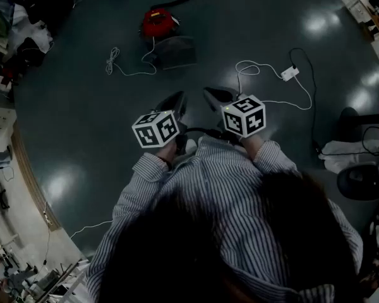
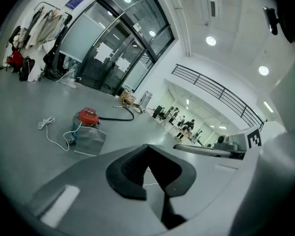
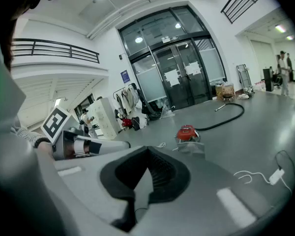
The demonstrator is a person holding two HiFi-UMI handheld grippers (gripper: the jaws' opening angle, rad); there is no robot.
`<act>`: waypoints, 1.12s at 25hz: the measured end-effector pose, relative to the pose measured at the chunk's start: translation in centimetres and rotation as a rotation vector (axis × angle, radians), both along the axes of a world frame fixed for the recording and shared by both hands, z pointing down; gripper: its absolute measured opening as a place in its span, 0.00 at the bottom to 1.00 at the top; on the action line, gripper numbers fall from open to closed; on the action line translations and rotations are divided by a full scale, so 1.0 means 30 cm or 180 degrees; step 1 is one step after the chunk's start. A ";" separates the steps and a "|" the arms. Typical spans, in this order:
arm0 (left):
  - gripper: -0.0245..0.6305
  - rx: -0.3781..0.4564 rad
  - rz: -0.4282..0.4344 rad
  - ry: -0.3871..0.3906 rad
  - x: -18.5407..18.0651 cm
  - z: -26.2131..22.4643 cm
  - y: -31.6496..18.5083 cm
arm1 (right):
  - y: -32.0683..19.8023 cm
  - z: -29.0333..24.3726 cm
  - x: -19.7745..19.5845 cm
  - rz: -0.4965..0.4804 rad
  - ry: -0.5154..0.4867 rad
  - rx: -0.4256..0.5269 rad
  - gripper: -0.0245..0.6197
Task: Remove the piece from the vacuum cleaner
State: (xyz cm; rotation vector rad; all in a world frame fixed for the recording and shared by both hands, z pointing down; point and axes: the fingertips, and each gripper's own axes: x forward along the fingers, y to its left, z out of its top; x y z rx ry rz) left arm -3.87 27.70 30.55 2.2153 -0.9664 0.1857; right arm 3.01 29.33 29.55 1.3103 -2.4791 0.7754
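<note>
Left tongs (image 2: 147, 148) and right tongs (image 3: 147, 150): I held both pressed together with nothing between them, side by side over the floor (image 1: 76, 118). Well ahead of them stood the red vacuum (image 1: 158, 23), with a grey piece (image 1: 175, 51) lying against its near side. A white cord (image 1: 123, 67) lay beside the piece.

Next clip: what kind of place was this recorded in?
Probably a large open hall or lobby of a workplace: tall glass entrance doors, a railed upper gallery, and a wide polished floor with a red vacuum cleaner on it.
</note>
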 end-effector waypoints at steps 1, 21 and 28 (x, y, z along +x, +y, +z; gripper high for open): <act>0.05 -0.0002 0.0000 -0.0011 0.000 0.003 0.002 | 0.002 0.005 0.001 0.0001 0.0012 -0.0019 0.04; 0.05 -0.0052 -0.0122 -0.0011 -0.019 0.023 -0.037 | -0.018 0.016 -0.044 -0.0304 -0.0023 0.0089 0.04; 0.05 -0.0119 -0.0225 -0.0008 0.004 0.045 -0.077 | -0.055 0.042 -0.012 -0.0357 -0.0012 0.0011 0.04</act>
